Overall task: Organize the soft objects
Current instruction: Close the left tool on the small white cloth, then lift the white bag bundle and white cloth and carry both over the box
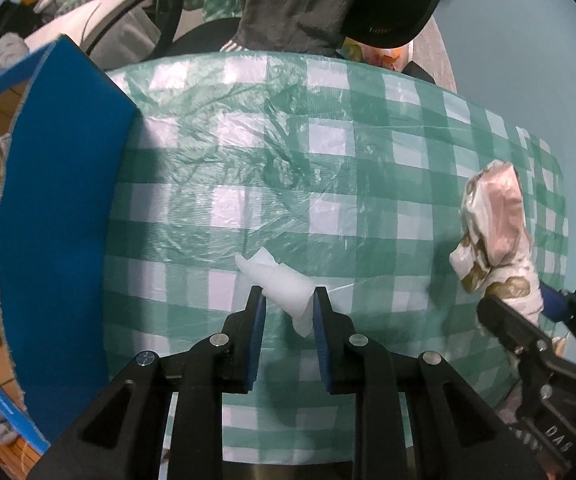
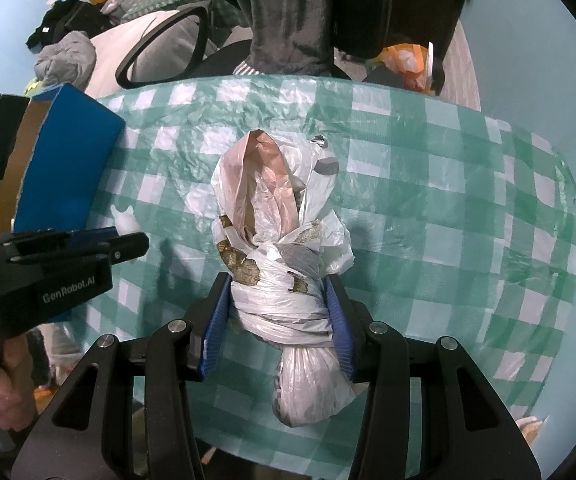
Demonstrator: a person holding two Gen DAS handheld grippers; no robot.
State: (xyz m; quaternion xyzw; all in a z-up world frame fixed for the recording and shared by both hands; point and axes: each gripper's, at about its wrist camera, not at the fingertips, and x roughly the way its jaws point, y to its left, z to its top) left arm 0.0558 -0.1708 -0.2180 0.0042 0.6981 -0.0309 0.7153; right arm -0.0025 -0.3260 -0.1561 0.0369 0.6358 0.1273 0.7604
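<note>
Between my left gripper [image 1: 290, 304] jaws sits a small white plastic scrap [image 1: 277, 284], pinched at its lower end, its loose end lying on the worktop [image 1: 368, 152]. My right gripper [image 2: 277, 312] jaws are clenched on the knotted plastic bag bundle [image 2: 279, 248], upright over the middle of the checked cover; its bottom hangs below the pads, partly hidden. Left of both stands the blue box [image 1: 59, 208], its wall near the scrap. Open cover runs right to the far edge. Beyond, a chair [image 2: 163, 48] and grey cloth [image 2: 288, 12] are cut off; what is in the orange clutter [image 2: 404, 58] I cannot tell.
</note>
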